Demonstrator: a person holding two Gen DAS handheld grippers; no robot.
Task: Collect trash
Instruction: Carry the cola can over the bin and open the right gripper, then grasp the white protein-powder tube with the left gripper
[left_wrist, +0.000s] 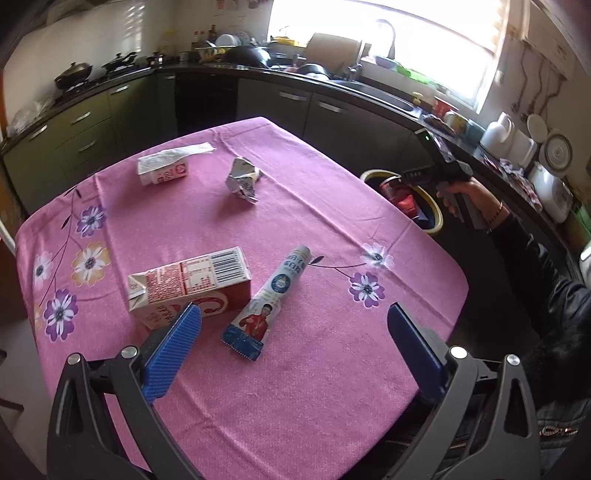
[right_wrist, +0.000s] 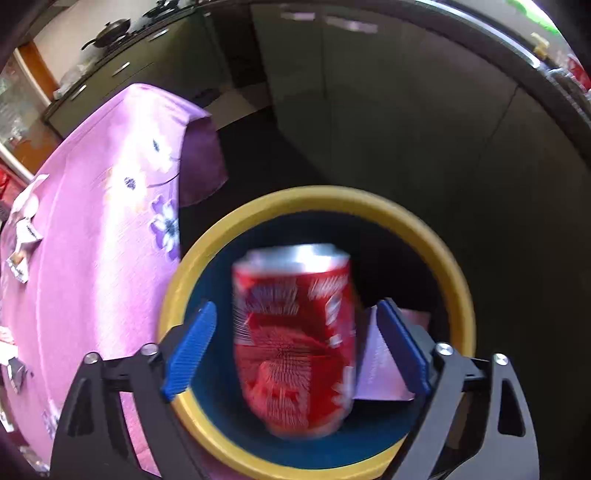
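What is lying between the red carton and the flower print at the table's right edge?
In the left wrist view, only a tube lies between the carton and the flower print; otherwise bare tablecloth.

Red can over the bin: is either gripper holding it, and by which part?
Neither. The red can sits blurred between the open right gripper, pads clear of it. The left gripper is empty.

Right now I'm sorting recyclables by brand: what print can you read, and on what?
None reads for certain.
Red milk carton: barcode and fine print, too small.
Tube: blue lettering, unreadable.
Small carton: red print, too small.
Crumpled carton: nothing legible.
Red can: white lettering, motion-blurred.
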